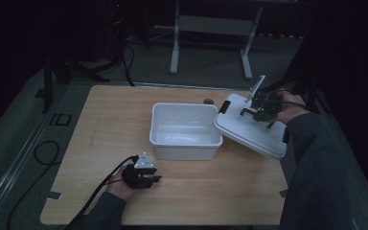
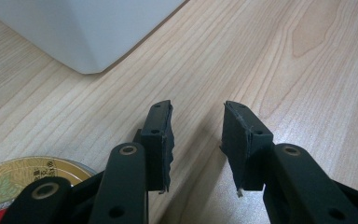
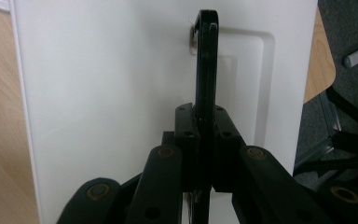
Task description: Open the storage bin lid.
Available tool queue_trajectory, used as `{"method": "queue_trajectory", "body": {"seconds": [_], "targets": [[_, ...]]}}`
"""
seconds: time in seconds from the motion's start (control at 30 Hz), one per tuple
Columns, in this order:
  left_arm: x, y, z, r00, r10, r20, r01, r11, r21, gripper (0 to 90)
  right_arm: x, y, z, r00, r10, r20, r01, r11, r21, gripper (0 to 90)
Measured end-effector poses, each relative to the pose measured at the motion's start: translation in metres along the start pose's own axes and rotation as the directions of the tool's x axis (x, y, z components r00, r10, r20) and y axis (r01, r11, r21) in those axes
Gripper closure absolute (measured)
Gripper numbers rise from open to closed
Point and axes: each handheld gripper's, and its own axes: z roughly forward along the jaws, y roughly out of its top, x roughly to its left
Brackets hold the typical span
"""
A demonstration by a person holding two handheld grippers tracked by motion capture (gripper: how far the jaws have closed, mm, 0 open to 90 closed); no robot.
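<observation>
**Lid carried by its handle beside the open box**

The white lid (image 1: 251, 125) is a flat rectangular panel with rounded corners, a shallow moulded recess and a black handle (image 3: 207, 60) standing upright on its top. It hangs tilted at the right side of the white box (image 1: 186, 130), its lower left edge at or just over the box's right rim; whether the two touch cannot be told. The box itself is an open, empty, straight-walled tub in the middle of the table (image 1: 105, 120).

The right claw (image 1: 258, 111) is clamped on the handle, its jaws pinching the thin black bar from both sides. The step in hand looks like moving the lid, either onto the box or off it. Seating it would call for levelling the panel and squaring its edges over the rim before letting go.

The left claw (image 1: 146, 179) rests near the front left corner of the box, jaws apart with nothing between them, beside a gold round tin (image 2: 16, 179).
</observation>
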Motion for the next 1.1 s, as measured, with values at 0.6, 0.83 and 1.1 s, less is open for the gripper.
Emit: {"method": "queue_trajectory", "body": {"seconds": [0.6, 0.83, 1.1], "targets": [[0.0, 0.0, 0.0, 1.0, -0.002, 0.002, 0.002, 1.0, -0.002, 62.7, -0.005, -0.025, 0.004, 0.9992, 0.04, -0.004, -0.04, 0.999, 0.004, 84.1], [0.0, 0.0, 0.0, 1.0, -0.002, 0.0, 0.002, 1.0, -0.003, 62.7, -0.006, -0.034, 0.009, 0.9986, 0.053, -0.005, -0.053, 0.998, 0.021, 84.1], [0.0, 0.0, 0.001, 1.0, -0.002, 0.001, 0.002, 1.0, -0.004, 62.6, -0.006, -0.042, 0.019, 0.9977, 0.067, -0.008, -0.067, 0.997, 0.037, 84.1]]}}
